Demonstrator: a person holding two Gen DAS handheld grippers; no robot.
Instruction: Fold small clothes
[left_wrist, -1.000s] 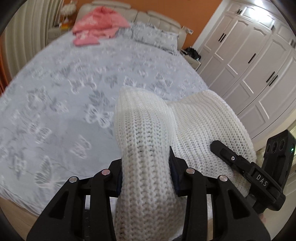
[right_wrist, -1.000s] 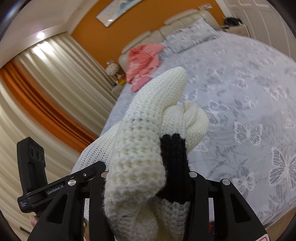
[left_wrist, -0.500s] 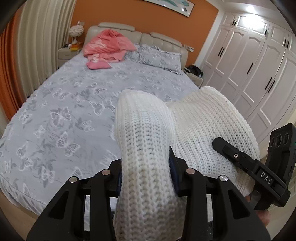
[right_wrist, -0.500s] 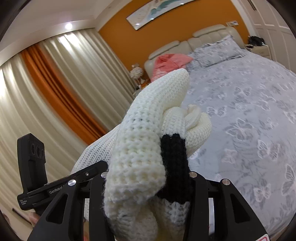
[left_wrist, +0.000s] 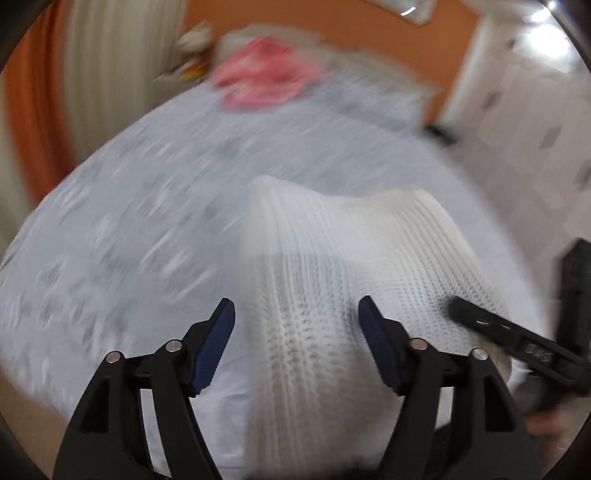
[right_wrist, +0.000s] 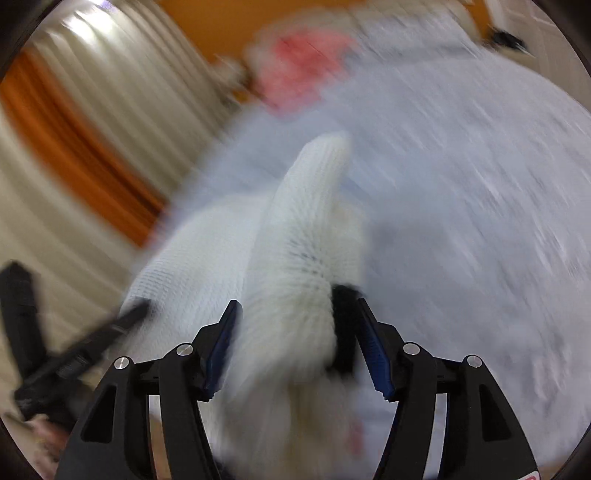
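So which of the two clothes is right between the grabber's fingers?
The white knit sweater is; it sits between the open left gripper pads. The pink garment lies far off at the head of the bed, blurred.

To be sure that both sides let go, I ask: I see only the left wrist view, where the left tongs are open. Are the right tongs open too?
Observer: Yes. In the right wrist view the right tongs stand with jaws apart, and the white knit is between them.
Operator: Has the knit any other colour there?
Observer: Yes, a black band lies next to one pad. Blur hides its shape.
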